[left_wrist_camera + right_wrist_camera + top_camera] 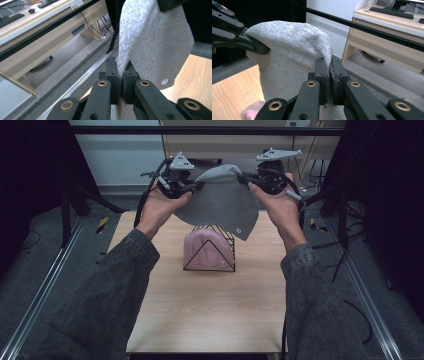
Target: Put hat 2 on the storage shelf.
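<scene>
Two edges of a soft, light grey cap point(222, 202) are pinched by the left hand-held gripper point(192, 186) and right hand-held gripper point(248, 181); sagging is likely.

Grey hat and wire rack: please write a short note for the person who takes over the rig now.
Left gripper: shut on one edge of the grey hat.
Right gripper: shut on the opposite edge.
The hat hangs stretched between them, above the wire rack on the table.
A pink hat already sits in the rack.
Left: probably lower the grey hat into the rack and release.
</scene>
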`<state>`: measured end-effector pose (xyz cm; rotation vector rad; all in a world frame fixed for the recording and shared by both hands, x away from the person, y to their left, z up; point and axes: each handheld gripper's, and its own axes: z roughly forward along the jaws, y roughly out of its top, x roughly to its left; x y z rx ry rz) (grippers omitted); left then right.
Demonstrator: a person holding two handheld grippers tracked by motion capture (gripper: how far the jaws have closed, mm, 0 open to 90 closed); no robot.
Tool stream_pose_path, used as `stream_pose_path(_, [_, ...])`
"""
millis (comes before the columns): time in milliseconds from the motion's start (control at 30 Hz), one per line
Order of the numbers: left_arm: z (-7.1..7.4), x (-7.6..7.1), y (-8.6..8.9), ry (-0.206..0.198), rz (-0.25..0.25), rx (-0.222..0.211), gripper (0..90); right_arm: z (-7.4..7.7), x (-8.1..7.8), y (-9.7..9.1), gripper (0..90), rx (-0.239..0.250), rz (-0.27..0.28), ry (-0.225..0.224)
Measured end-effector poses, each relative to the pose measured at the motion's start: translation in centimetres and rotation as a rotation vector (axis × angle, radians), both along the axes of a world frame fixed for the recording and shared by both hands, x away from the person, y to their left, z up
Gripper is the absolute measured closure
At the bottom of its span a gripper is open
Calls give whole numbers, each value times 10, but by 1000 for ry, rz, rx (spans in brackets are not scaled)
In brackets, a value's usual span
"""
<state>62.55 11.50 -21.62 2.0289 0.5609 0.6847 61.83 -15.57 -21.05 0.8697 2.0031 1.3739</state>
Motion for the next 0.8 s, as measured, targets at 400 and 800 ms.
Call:
stream_pose_path(400, [-14, 11, 0, 17, 14, 9, 864, -14, 14, 4, 857, -14, -16, 39])
stream_pose_path(800, [-7, 20, -4, -22, 11, -4, 861, -13, 17, 2, 857, 11, -31, 35])
